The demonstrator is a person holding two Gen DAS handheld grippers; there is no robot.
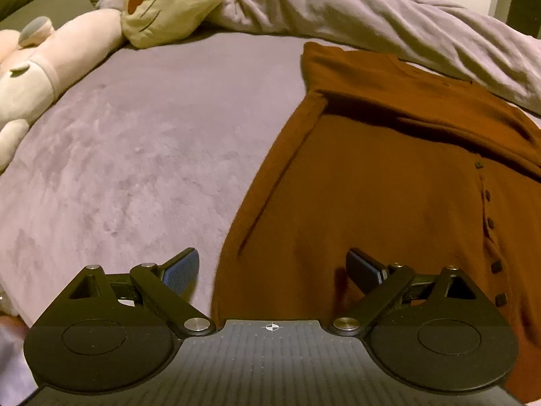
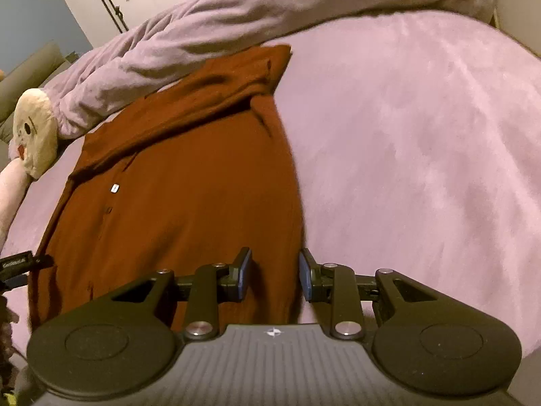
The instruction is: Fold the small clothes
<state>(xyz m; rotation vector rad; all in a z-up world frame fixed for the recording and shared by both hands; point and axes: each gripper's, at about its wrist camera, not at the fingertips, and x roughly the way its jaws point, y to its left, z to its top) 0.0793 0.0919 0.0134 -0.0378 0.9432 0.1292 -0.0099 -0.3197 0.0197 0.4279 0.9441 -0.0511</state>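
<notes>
Grippers both over the near end of the shirt, nothing held

Your left gripper (image 1: 272,270) has its jaws spread wide, hanging above the near left edge of the rust-brown shirt (image 1: 389,203); one pad sits over the purple blanket (image 1: 135,152), the other over the fabric, and neither is pinching anything. Your right gripper (image 2: 274,272) is only partly parted, jaws narrow, straddling the shirt's (image 2: 186,186) right edge with no cloth clamped between the pads as far as you can see. Past the tools the shirt lies flat, button placket running away from you, top part folded over. Beyond it there's a bunched grey duvet (image 1: 372,10), and a cream plush face (image 1: 169,0) off to the left.
</notes>
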